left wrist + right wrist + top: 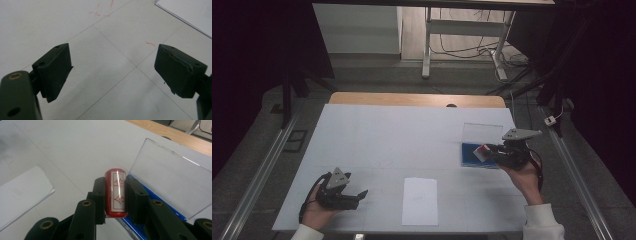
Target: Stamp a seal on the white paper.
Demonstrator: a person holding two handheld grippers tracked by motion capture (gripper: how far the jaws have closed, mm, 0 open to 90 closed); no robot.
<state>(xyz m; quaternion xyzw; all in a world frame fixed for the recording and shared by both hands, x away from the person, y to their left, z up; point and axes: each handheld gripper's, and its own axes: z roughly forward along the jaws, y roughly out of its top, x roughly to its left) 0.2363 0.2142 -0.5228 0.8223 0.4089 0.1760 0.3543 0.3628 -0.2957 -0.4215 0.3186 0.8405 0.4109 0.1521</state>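
Observation:
My right gripper (115,192) is shut on a small red stamp (116,192) with a white label and red characters. It holds the stamp just over the left edge of a blue ink-pad case (152,195) whose clear lid (170,177) stands open. In the high view the right gripper (486,153) hovers at that case (469,155) at the table's right. A white sheet of paper (420,200) lies near the front middle. My left gripper (362,195) rests open near the front left, its pads (53,71) wide apart over bare table.
The white table top (387,140) has a wooden edge (417,99) at the back. A corner of the paper (190,12) lies beyond the left gripper. Faint red marks (98,13) dot the surface. Desk legs and cables (462,50) stand on the floor behind.

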